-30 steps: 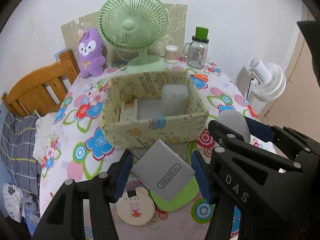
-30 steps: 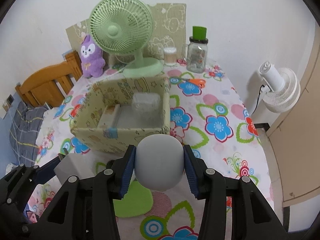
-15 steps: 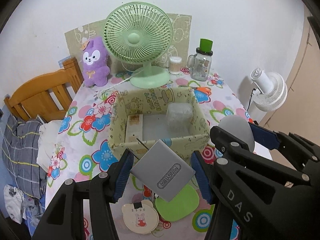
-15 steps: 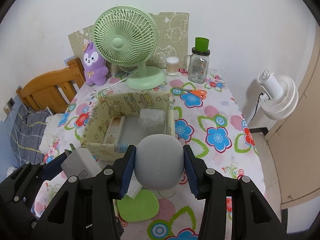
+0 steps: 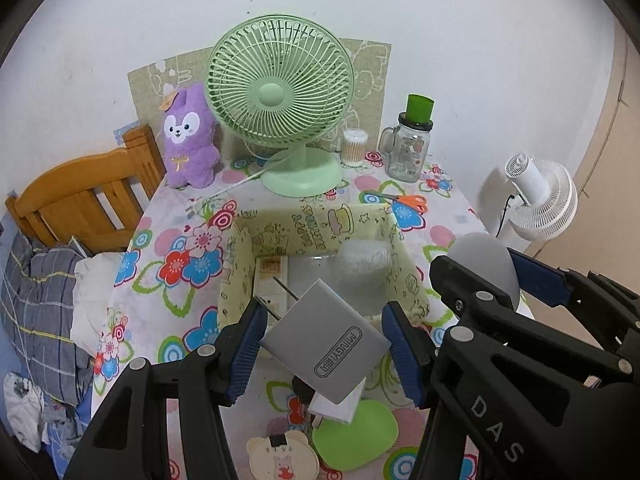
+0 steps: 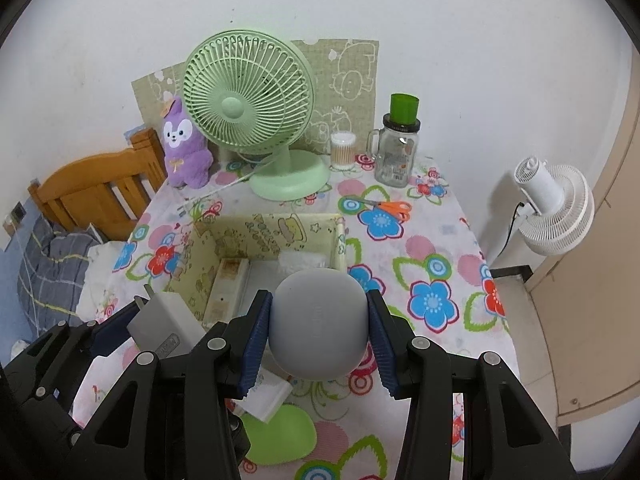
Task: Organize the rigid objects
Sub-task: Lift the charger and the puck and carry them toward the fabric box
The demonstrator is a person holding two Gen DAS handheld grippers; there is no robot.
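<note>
Charger [image 5: 326,342] sits clamped in the left gripper [image 5: 324,346] jaws; grey rounded object [image 6: 318,324] in the right gripper [image 6: 318,334] jaws. Carry both forward over the box [image 5: 236,280] ahead, lower, then release

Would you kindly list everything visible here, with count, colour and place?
storage box: one, yellow patterned, table centre
grey charger: one, in left tongs
grey rounded object: one, in right tongs
desk fan: one, green, behind box
plush toy: one, purple, back left
glass jar: one, clear, green top, back right
cotton swab tub: one, beside jar
scissors: one, orange handles
green pad: one, near edge
floor fan: one, white, right of table
chair: one, wooden, left
left tongs: black, blue pads
right tongs: black, blue pads
</note>
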